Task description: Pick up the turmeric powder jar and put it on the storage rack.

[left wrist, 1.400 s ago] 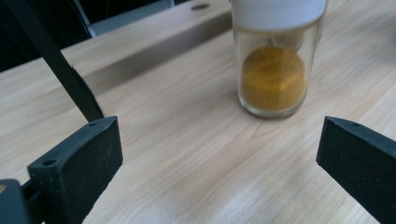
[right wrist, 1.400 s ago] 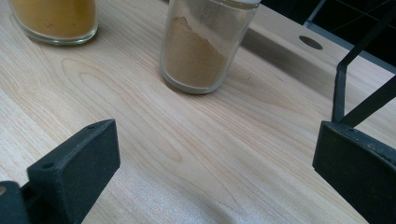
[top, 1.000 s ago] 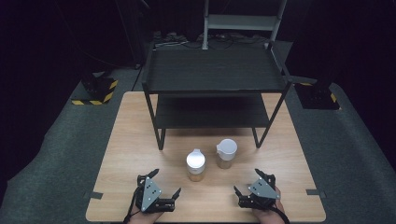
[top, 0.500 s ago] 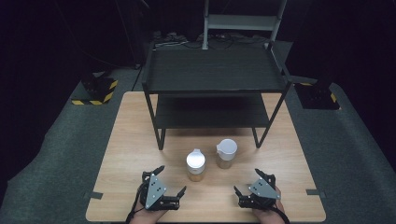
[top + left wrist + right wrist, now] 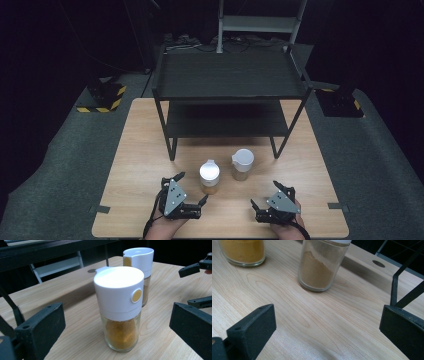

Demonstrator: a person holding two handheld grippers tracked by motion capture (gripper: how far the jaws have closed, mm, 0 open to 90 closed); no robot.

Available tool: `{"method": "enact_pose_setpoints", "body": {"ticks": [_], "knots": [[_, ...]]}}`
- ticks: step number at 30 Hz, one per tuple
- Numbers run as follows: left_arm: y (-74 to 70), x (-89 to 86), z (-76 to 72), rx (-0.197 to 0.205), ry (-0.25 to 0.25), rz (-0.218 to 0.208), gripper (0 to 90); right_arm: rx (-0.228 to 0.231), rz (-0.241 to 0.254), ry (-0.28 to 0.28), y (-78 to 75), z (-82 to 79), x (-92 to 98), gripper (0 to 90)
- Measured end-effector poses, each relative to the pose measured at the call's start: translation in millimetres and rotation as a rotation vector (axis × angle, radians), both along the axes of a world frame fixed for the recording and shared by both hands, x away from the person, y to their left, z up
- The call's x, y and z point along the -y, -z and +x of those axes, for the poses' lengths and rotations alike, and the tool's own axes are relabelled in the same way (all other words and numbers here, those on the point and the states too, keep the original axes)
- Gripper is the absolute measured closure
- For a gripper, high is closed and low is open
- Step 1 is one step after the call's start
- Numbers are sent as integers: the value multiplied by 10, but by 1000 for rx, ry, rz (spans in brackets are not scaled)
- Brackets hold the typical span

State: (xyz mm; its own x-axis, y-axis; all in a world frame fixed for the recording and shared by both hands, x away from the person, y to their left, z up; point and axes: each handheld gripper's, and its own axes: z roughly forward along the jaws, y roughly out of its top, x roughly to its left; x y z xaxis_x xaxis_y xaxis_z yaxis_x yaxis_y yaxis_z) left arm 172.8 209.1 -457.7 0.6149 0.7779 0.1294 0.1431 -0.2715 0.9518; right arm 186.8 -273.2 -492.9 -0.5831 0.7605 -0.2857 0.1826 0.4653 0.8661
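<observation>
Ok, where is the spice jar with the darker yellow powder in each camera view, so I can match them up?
High view: the darker yellow jar stands centre-low on the table, just ahead of the left gripper.
Left gripper view: the jar stands mid-frame between the open jaws.
Right gripper view: its glass base sits in the top left corner.
Shared landmark: the paler jar right beside it.

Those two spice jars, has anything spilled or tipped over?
Nothing stands out. The near jar and the far jar stand upright, lids on, on the table, no powder around them. Both tongs are open, touching neither.
</observation>
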Motion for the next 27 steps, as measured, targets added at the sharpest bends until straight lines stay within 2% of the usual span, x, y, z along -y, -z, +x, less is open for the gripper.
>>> {"method": "enact_pose_setpoints", "body": {"ticks": [9, 27], "knots": [[17, 56, 87, -8, 1, -17, 5, 2, 0, -2, 3, -2, 2, 0], [157, 149, 231, -31, 2, -66, 4, 6, 3, 1, 8, -9, 6, 0]]}}
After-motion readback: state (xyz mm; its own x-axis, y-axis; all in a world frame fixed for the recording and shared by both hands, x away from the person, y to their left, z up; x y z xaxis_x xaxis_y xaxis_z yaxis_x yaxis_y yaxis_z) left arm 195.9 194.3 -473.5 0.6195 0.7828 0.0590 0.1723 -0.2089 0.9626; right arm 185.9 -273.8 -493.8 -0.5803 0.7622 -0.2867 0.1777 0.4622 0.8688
